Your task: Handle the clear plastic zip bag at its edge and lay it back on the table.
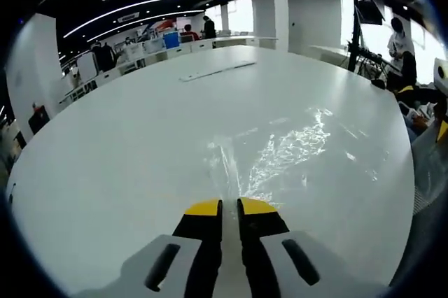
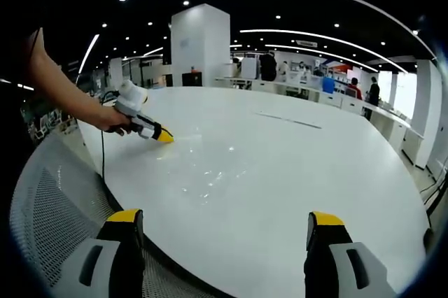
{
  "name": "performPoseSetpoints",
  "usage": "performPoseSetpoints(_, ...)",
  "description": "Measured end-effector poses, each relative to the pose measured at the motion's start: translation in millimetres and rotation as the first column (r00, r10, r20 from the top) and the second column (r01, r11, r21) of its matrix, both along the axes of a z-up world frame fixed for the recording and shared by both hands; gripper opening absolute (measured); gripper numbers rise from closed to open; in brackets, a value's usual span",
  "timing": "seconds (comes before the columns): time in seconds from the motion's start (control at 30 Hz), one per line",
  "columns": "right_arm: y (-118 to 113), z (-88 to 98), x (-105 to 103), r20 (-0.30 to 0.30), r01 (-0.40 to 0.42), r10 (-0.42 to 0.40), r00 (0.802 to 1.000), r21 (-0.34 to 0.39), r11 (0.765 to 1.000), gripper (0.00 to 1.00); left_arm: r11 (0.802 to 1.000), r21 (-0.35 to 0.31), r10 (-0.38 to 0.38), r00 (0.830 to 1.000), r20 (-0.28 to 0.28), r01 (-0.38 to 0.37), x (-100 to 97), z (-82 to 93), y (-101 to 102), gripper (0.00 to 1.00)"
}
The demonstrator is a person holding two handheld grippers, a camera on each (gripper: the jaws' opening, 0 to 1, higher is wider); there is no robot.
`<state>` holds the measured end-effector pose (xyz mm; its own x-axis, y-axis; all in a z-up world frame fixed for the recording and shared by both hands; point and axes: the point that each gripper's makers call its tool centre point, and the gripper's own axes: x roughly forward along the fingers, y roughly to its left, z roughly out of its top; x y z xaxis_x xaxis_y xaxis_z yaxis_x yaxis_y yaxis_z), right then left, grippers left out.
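Clear plastic zip bag (image 1: 280,151), flat on the white round table (image 1: 126,144), visible mainly as crinkled glints spreading away from the tips of the left gripper (image 1: 229,207); in the right gripper view the same bag (image 2: 210,172) a faint shimmer near the table's near edge, just ahead of the left gripper (image 2: 162,135) held in a person's hand (image 2: 112,119). Left jaws pressed almost together, yellow tips at the bag's near edge — whether a fold of film is actually pinched between them cannot be told, the plastic being too transparent at that point. Right gripper (image 2: 222,224) spread wide, jaws well apart, hovering off the table rim (image 2: 294,270) and touching nothing. Judged from the lie of things: bag on the table surface rather than lifted, so either at the edge-grasp stage or already laid back down with release remaining; not distinguishable from these views. Left to do, at the least — opening of the left jaws and withdrawal clear of the film. Farther out: a long flat strip (image 1: 217,69) lying on the table's far side, well apart from the bag; a mesh chair back (image 2: 49,207) beside the table; beyond, an open office with desks, white columns and several people standing.
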<state>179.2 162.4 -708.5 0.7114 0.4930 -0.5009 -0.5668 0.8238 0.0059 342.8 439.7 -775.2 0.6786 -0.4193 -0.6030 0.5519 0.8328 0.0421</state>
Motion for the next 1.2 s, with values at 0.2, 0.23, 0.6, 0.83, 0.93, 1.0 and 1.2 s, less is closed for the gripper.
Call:
performPoseSetpoints(0.2, -2, -1.7, 0, -0.003, 0.000, 0.000, 1.000, -0.005, 1.000, 0.97, 0.999, 0.034, -0.002, 1.000, -0.001, 0.002, 4.1, 0.0, 1, 0.00)
performPoseSetpoints(0.23, -2, -1.9, 0, -0.004, 0.000, 0.000, 1.000, -0.005, 1.000, 0.97, 0.999, 0.037, -0.001, 1.000, -0.008, 0.002, 5.0, -0.2, 3, 0.00)
performPoseSetpoints(0.6, -2, -2.2, 0, -0.003, -0.002, 0.002, 1.000, -0.009, 1.000, 0.97, 0.999, 0.004, 0.037, 0.999, -0.037, -0.037, 4.1, 1.6, 4, 0.00)
performPoseSetpoints(0.83, -1, -0.1, 1, 0.003, -0.001, 0.001, 1.000, -0.007, 1.000, 0.98, 1.000, 0.013, 0.025, 0.999, -0.026, -0.025, 0.6, 7.4, 4, 0.00)
performPoseSetpoints(0.93, -1, 0.1, 1, 0.002, -0.001, 0.001, 1.000, -0.008, 1.000, 0.98, 1.000, 0.010, 0.021, 1.000, -0.019, -0.021, 1.8, 9.7, 6, 0.00)
performPoseSetpoints(1.0, -1, 0.0, 1, 0.002, -0.001, 0.001, 1.000, -0.007, 1.000, 0.98, 1.000, 0.004, 0.019, 1.000, -0.017, -0.018, 1.4, 12.8, 5, 0.00)
performPoseSetpoints(1.2, -1, -0.8, 1, 0.002, -0.002, 0.002, 1.000, -0.011, 1.000, 0.98, 1.000, -0.014, 0.023, 1.000, -0.010, -0.023, 2.5, 18.4, 5, 0.00)
